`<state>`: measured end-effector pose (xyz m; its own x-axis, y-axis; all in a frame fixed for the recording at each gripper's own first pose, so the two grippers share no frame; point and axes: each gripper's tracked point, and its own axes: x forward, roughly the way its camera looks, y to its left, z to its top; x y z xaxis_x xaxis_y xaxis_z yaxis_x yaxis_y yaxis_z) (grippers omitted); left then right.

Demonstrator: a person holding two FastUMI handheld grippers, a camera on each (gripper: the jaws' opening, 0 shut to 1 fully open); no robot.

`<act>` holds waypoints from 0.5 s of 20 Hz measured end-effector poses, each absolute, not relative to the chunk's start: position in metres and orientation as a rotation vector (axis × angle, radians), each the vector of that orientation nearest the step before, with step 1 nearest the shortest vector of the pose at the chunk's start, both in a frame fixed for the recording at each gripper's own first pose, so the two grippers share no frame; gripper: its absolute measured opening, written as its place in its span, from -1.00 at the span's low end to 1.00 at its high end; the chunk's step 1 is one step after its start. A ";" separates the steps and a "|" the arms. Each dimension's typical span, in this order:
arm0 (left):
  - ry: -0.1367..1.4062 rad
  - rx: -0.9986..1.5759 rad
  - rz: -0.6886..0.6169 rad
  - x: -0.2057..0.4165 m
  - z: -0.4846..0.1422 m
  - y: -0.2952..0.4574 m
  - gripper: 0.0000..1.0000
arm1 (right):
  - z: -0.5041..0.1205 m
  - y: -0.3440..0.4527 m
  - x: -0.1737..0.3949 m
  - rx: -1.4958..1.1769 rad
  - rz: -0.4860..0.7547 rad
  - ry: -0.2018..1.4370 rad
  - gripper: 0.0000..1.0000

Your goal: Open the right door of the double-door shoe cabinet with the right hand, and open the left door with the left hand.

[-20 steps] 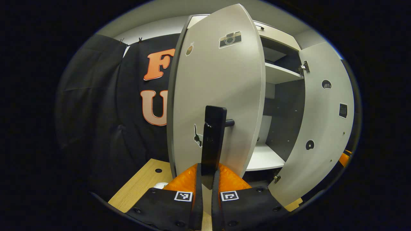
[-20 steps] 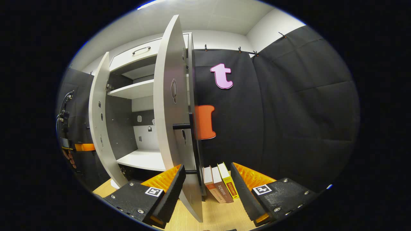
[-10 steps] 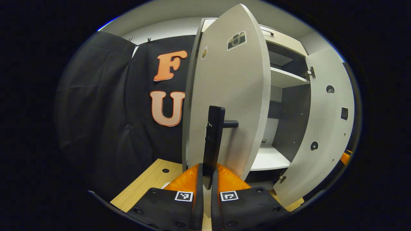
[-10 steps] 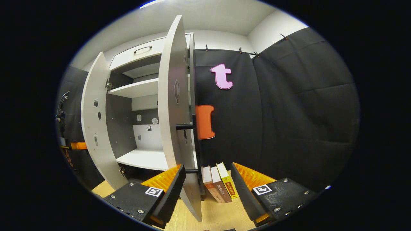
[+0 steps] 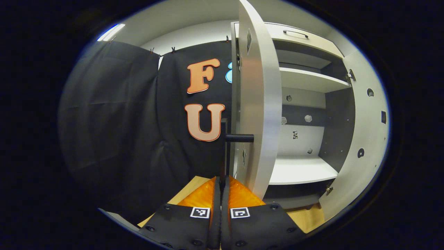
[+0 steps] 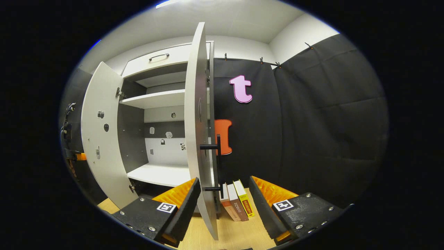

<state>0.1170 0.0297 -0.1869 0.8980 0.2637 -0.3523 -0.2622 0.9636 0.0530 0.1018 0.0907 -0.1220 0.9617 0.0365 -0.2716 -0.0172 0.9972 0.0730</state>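
The white shoe cabinet [image 5: 305, 80] stands with both doors swung out. In the left gripper view the left door [image 5: 258, 104] is edge-on, and my left gripper [image 5: 221, 196] is shut on the lower end of its black vertical handle [image 5: 225, 152]. The right door [image 5: 367, 139] hangs open at the far right. In the right gripper view the right door [image 6: 197, 114] is edge-on, and its black handle [image 6: 218, 149] sticks out to the right. My right gripper [image 6: 223, 205] is open, with the door's lower edge and the handle's bottom post in the gap between its fingers. The left door [image 6: 100, 139] is at the left.
Three books [image 6: 237, 203] lean against the cabinet's right side on the wooden surface [image 6: 239, 232]. Black cloth walls close in on both sides of the cabinet. Inside are white shelves [image 5: 301, 170] with small stickers on the back panel. A drawer [image 6: 156, 60] sits on top.
The left door has swung farther open with my left gripper shut on its handle, turning from face-on to edge-on. The right door has opened slightly more; my right gripper stayed open.
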 end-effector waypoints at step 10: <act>0.229 0.107 0.341 0.112 -0.155 0.055 -0.29 | -0.084 0.113 0.110 0.054 0.121 0.164 0.80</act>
<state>0.1116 0.0546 -0.1548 0.9168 0.3433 -0.2040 -0.3191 0.9370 0.1424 0.1099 0.1131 -0.0840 0.9793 0.1245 -0.1597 -0.1156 0.9912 0.0639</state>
